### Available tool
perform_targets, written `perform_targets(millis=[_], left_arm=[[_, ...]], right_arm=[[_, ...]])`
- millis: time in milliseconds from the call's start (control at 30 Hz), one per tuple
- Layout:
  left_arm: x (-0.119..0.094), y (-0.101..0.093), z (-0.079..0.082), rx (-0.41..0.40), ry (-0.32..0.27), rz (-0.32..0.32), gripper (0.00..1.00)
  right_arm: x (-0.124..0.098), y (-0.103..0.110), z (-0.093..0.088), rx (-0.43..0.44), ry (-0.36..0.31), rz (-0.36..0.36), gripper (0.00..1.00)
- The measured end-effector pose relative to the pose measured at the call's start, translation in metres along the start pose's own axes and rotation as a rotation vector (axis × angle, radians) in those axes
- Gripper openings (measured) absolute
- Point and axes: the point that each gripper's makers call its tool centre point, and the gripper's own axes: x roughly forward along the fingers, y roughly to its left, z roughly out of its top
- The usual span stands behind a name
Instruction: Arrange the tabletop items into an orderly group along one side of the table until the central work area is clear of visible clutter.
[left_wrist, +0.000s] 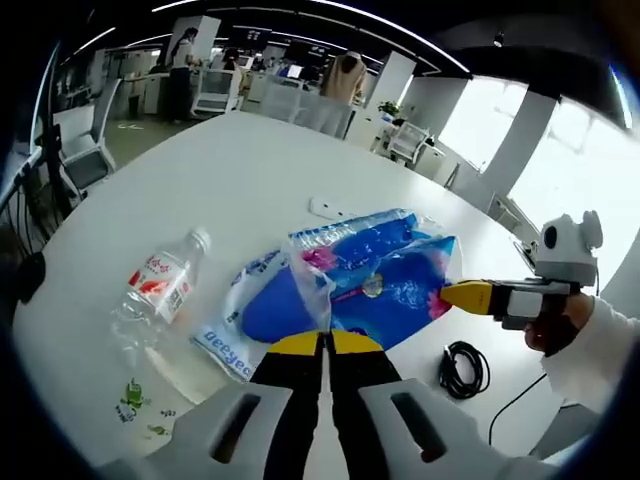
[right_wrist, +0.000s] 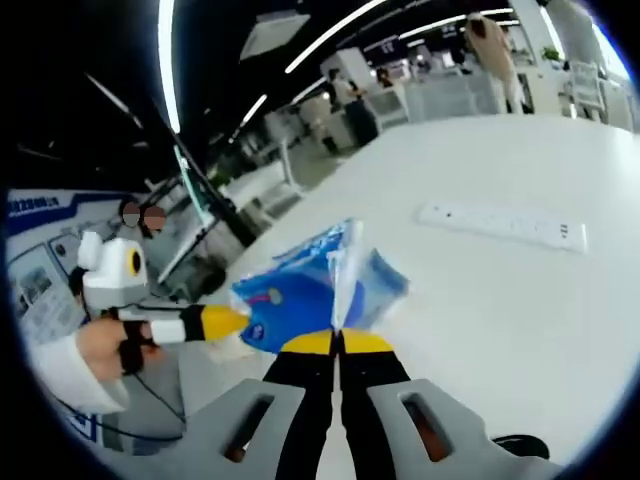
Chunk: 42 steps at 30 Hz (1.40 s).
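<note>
**Both grippers pinched on the blue pack**

Left gripper view: left gripper (left_wrist: 325, 338) clamped narrow on the near clear film of the blue tissue pack (left_wrist: 375, 275), lying mid-table. Right gripper (left_wrist: 452, 294) in from the right, biting the pack's right edge. Empty plastic bottle (left_wrist: 160, 285) lying on its side, left of the pack. Black cable (left_wrist: 464, 369) coiled near the right edge; white power strip (left_wrist: 330, 209) beyond the pack.

Right gripper view: right gripper (right_wrist: 338, 337) closed tight on the pack's (right_wrist: 300, 292) film flap, left gripper (right_wrist: 230, 320) nipping its left end. Power strip (right_wrist: 500, 224) far right, well apart.

Best handled as a joint lift: level, matched pace, no tugging apart, or thin film likely to tear.
</note>
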Motion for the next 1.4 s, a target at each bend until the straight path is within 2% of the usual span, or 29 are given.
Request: perform_targets(millis=[100, 167, 233, 367, 500, 633, 667, 733, 767, 800, 833, 1167, 1400], left_arm=[[-0.01, -0.016, 0.009, -0.006, -0.032, -0.043, 0.02], [-0.019, -0.026, 0.014, 0.01, -0.038, -0.069, 0.0], [-0.027, -0.034, 0.016, 0.142, -0.031, -0.091, 0.0], [-0.038, -0.042, 0.022, 0.06, -0.075, -0.087, 0.0], [-0.047, -0.051, 0.033, 0.017, -0.134, -0.119, 0.0], [-0.049, -0.058, 0.037, 0.015, -0.16, -0.13, 0.0], [-0.048, -0.062, 0.041, 0.062, -0.184, -0.159, 0.0], [-0.048, -0.066, 0.039, 0.032, -0.178, -0.161, 0.0], [-0.048, -0.069, 0.041, 0.019, -0.187, -0.175, 0.0], [-0.047, -0.075, 0.042, -0.026, -0.195, -0.197, 0.0], [-0.045, -0.075, 0.041, -0.028, -0.19, -0.197, 0.0], [-0.028, -0.105, 0.032, 0.021, -0.146, -0.252, 0.0], [-0.019, -0.113, 0.027, 0.033, -0.12, -0.264, 0.0]], right_arm=[[-0.02, 0.004, 0.004, -0.016, -0.041, -0.021, 0.0], [-0.033, 0.006, 0.009, 0.014, -0.086, -0.028, 0.0], [-0.042, 0.007, 0.01, 0.029, -0.11, -0.031, 0.0], [-0.059, 0.02, 0.01, 0.04, -0.155, -0.022, 0.0], [-0.073, 0.027, 0.01, 0.067, -0.199, -0.028, 0.0], [-0.081, 0.029, 0.008, 0.079, -0.215, -0.036, 0.0], [-0.082, 0.028, 0.008, 0.077, -0.217, -0.047, 0.0], [-0.088, 0.025, 0.009, 0.082, -0.227, -0.054, 0.0], [-0.09, 0.022, 0.01, 0.086, -0.234, -0.059, 0.0], [-0.093, 0.019, 0.011, 0.091, -0.24, -0.067, 0.0], [-0.096, 0.017, 0.011, 0.095, -0.244, -0.071, 0.0], [-0.115, -0.01, 0.009, 0.137, -0.262, -0.135, 0.0], [-0.123, -0.019, 0.009, 0.152, -0.269, -0.155, 0.0]])
